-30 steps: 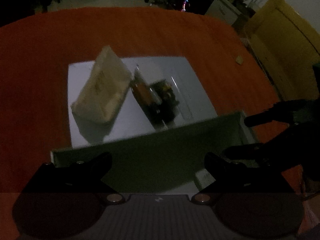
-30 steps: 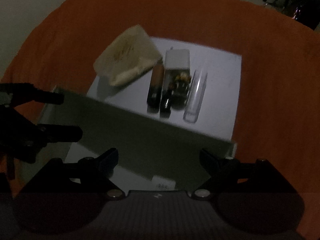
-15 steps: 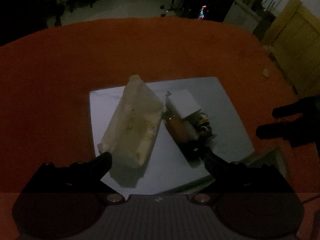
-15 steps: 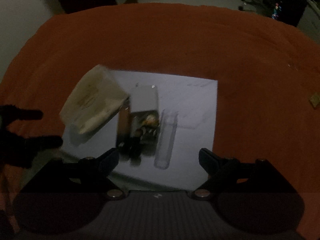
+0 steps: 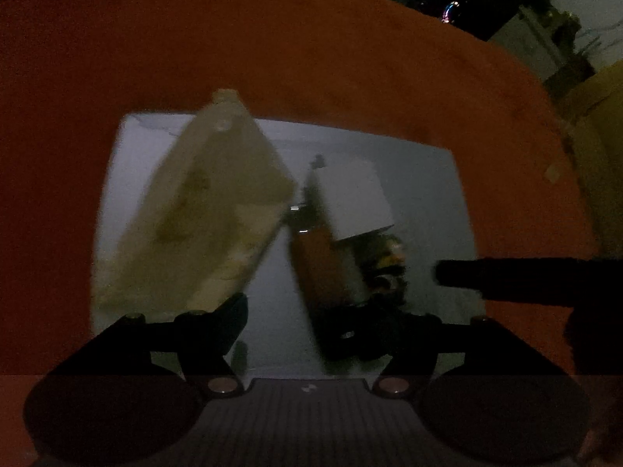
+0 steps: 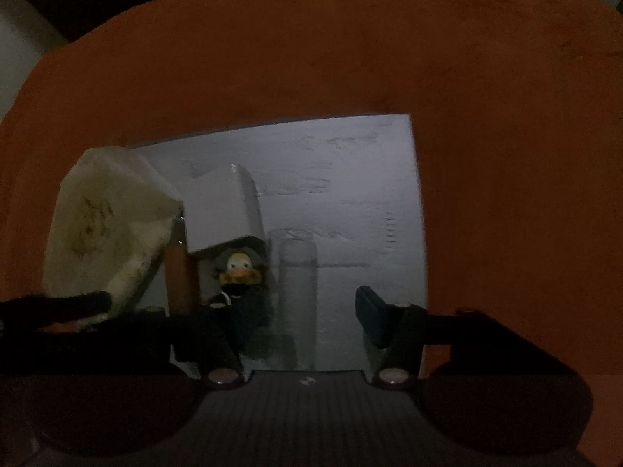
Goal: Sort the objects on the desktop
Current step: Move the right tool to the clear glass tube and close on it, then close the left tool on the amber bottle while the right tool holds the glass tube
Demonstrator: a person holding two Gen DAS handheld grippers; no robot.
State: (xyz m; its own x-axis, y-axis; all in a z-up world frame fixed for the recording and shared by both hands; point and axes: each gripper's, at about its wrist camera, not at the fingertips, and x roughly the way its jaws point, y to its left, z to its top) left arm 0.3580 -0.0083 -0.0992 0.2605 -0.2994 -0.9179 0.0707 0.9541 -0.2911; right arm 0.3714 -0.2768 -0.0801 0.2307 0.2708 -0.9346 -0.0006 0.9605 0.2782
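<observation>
Left gripper [image 5: 307, 319] above white sheet [image 5: 424, 179], jaws just narrowed yet still apart, brown tube [image 5: 315, 260] between them, contact unclear. Right gripper [image 6: 296, 319] likewise just narrowed and apart, straddling clear tube [image 6: 299, 284] without visible contact. Pale bag [image 6: 105, 225], white box [image 6: 222, 210] and figurine [image 6: 239, 272] lying on sheet, sheet on orange cloth [image 6: 350, 46].

Left tool [image 5: 311, 323]: matte black, two angular fingers [image 5: 218, 323] on black arms. Round silver screw heads at 7 and 5 o'clock of frame, small studs atop arms. Grey ribbed plate with small white mark sat at 6 o'clock. Right tool [image 6: 296, 323]: same black build, same ribbed grey plate, silver screws; blocky dark pad [image 6: 370, 311] at 4 o'clock.
</observation>
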